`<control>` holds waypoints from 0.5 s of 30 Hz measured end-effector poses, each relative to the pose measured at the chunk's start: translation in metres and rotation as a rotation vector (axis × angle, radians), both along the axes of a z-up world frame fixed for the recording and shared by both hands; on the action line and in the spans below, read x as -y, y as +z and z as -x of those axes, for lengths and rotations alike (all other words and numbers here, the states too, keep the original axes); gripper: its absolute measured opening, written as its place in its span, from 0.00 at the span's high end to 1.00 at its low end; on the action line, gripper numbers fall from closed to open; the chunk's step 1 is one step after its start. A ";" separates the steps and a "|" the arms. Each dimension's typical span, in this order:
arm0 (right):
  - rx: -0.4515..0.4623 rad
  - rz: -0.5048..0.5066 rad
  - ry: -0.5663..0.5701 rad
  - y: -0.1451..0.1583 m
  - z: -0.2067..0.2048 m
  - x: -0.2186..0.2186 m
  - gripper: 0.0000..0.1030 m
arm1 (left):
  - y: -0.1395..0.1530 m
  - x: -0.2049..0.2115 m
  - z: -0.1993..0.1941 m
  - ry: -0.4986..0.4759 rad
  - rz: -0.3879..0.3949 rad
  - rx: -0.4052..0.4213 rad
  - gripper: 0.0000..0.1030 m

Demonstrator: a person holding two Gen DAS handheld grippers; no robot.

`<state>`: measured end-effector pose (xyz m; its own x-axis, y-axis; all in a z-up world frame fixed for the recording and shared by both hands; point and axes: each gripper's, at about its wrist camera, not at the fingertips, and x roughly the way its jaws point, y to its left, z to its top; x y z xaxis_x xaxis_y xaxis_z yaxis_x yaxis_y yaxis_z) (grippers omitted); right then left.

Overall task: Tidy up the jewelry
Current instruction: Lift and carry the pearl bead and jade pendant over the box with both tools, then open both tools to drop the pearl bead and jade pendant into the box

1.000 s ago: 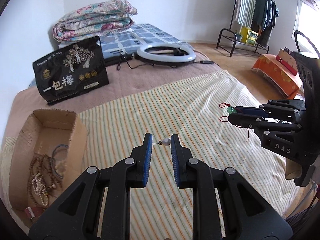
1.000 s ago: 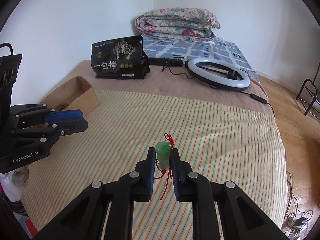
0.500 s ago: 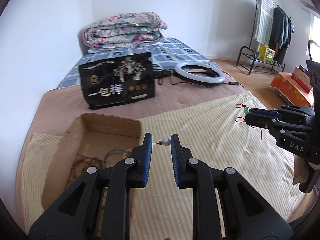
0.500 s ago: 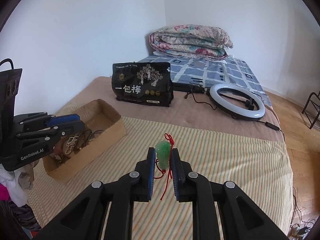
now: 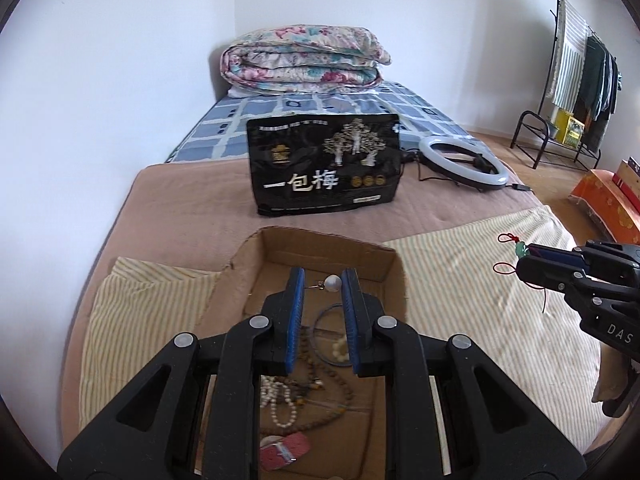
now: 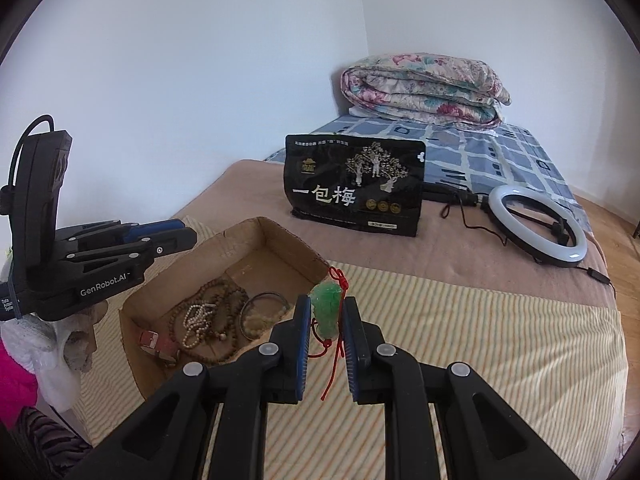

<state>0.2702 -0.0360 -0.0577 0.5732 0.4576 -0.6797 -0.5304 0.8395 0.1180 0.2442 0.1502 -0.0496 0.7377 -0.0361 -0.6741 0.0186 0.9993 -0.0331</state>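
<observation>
Blue pads of the left gripper are pinching a pearl earring between their tips; the jaws are standing narrow, and the pearl is hanging over the open cardboard box. Inside the box several bead strings, a bangle and a small red piece are lying on the bottom. The box is sitting on the bed near its left edge, partly on the striped sheet and partly on the brown blanket.

The right gripper is also standing narrow and is holding a green jade pendant between its pads; the red cord of the pendant is hanging down between the fingers. This gripper is hovering over the striped sheet just beside the right wall of the box. In the left wrist view the same gripper is showing at the right edge, apart from the left one.

Behind the box a black bag is standing upright on the blanket. A ring light is lying near it, and a folded quilt is resting at the far corner.
</observation>
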 end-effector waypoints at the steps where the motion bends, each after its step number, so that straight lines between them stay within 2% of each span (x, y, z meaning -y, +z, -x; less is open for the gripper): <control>1: 0.002 0.004 0.004 -0.002 -0.002 -0.006 0.87 | -0.001 -0.004 -0.001 0.006 -0.002 -0.001 0.83; 6: -0.007 -0.005 0.023 -0.009 -0.014 -0.028 0.87 | -0.008 -0.024 -0.004 0.034 -0.004 -0.010 0.83; 15: -0.036 -0.022 0.053 -0.026 -0.031 -0.059 0.86 | -0.017 -0.031 -0.010 0.049 -0.002 -0.028 0.83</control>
<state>0.3012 0.0230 -0.0840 0.5233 0.5023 -0.6884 -0.5694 0.8071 0.1560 0.2543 0.1813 -0.0664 0.7194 0.0005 -0.6946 -0.0308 0.9990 -0.0312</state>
